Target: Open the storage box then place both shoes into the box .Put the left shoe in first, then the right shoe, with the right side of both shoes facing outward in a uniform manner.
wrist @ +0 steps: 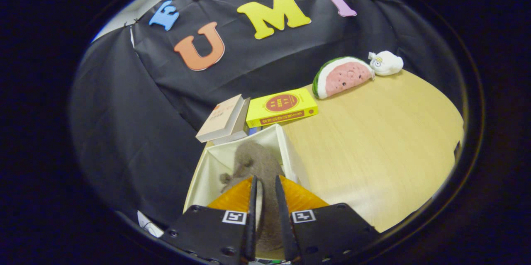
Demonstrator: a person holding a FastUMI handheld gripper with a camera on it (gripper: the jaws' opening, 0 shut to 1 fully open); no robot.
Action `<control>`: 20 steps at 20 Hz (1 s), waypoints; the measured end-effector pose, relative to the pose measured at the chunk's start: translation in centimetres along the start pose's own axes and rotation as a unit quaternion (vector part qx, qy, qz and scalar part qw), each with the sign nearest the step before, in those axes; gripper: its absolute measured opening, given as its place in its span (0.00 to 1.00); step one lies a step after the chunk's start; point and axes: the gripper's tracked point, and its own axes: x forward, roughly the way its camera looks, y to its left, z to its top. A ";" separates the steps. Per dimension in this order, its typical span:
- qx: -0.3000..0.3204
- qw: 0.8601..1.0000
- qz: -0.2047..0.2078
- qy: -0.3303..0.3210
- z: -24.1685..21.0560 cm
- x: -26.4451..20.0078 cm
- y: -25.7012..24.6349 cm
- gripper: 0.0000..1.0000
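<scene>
A grey suede shoe hangs between my fingers, its toe pointing away from me and down into the open cream storage box. My gripper is shut on the shoe, both orange-backed fingers pressing on its rear part from either side. The shoe's front half, with laces showing, lies inside the box, between the box's left and right walls. The box stands at the near left corner of the wooden table, and its inner floor is mostly hidden by the shoe and my fingers.
Just beyond the box lie a beige book and a yellow book. Farther right on the wooden table sit a watermelon-slice plush and a small white plush. Black cloth walls the back and left.
</scene>
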 end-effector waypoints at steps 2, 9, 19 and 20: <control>-0.020 1.000 0.009 -0.017 0.7 -0.9 0.1 0.45; -0.166 0.969 0.020 -0.184 6.2 -6.5 -2.8 0.95; -0.227 0.910 0.003 -0.346 11.5 -17.6 -12.0 0.96; -0.227 0.911 0.007 -0.346 11.3 -18.1 -12.5 0.96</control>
